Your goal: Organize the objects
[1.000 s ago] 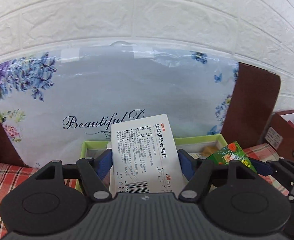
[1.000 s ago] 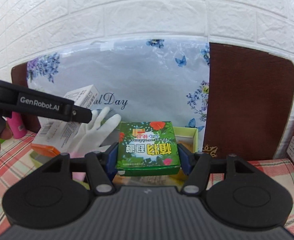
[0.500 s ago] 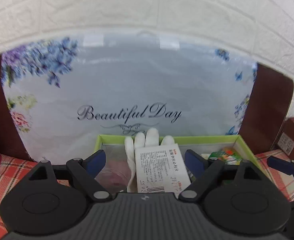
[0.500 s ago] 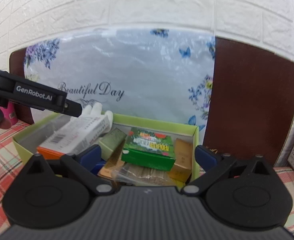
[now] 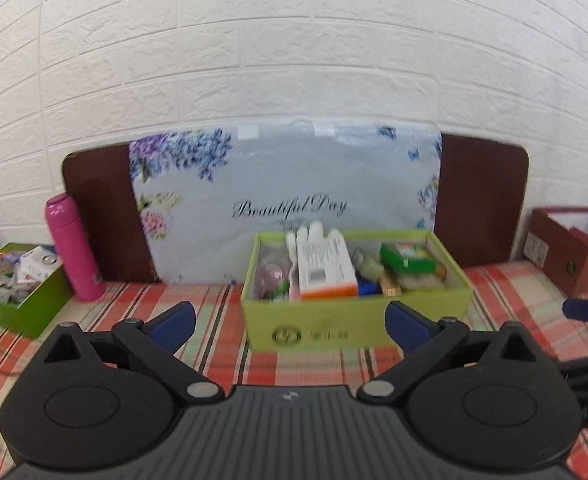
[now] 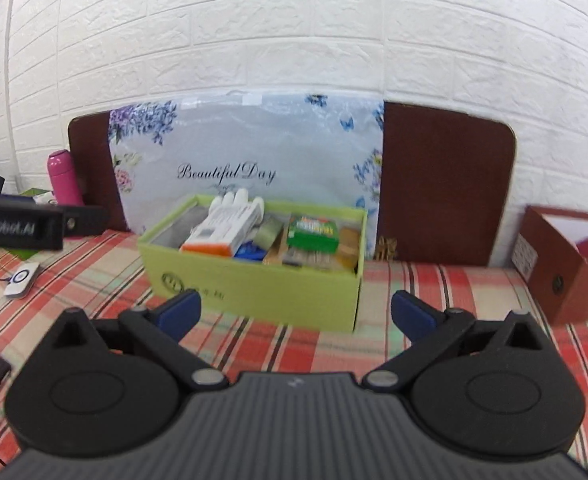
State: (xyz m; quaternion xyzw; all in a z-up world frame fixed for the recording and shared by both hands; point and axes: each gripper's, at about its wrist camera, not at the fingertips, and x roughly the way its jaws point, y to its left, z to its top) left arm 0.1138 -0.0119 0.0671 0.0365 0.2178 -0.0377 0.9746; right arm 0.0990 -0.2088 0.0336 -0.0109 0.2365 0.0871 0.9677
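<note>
Left wrist view: left gripper (image 5: 289, 322) nearest, jaws opening wide, nothing between. Beyond, on plaid cloth (image 5: 213, 308), lime-green box (image 5: 354, 320) with white medicine carton (image 5: 324, 268) left of green packet (image 5: 408, 256). Far left, pink bottle (image 5: 73, 248).

Right wrist view: right gripper (image 6: 296, 316) spread wide, empty, short of same box; far right, brown box (image 6: 562, 268).

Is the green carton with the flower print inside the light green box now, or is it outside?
Inside. The green carton lies flat on the other items in the light green box, near its right end, below the rim. No gripper touches it.
</note>
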